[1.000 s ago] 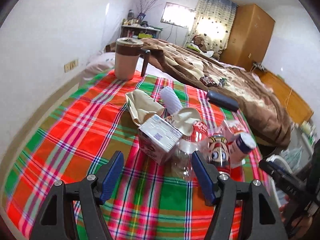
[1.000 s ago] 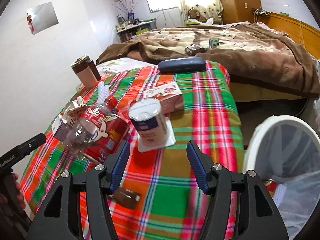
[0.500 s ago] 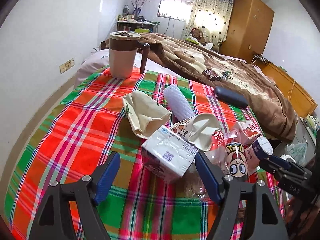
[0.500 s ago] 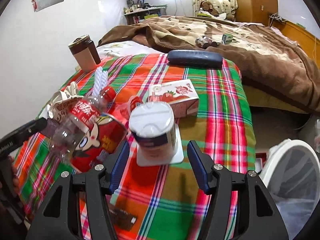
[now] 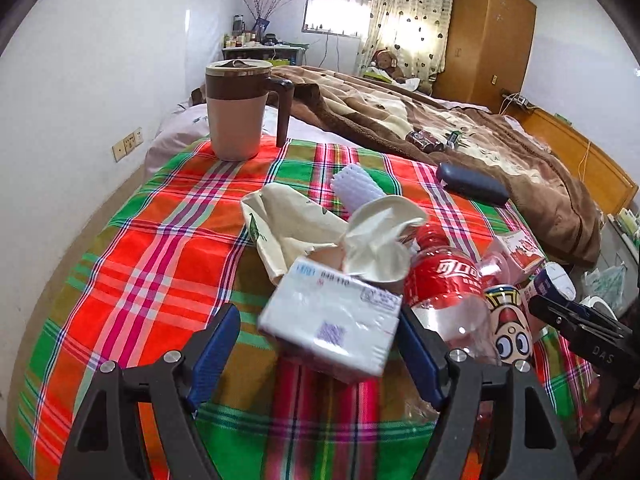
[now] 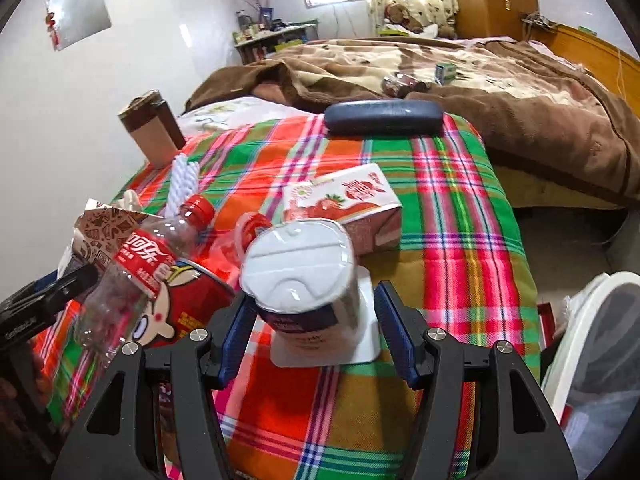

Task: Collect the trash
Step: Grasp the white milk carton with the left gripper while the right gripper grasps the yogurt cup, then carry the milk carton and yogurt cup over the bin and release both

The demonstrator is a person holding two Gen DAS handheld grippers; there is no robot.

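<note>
Left tongs (image 5: 320,354): jaws just widened — white carton (image 5: 332,330) between, untouched.
Right tongs (image 6: 316,340): open — yogurt cup (image 6: 300,276) between, twelve o'clock.

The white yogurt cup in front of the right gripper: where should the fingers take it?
Grip the yogurt cup across its round side wall, below the sealed foil lid. It stands nearly upright on a white card, already between the open right gripper fingers, so come straight in from the near side and close.
</note>
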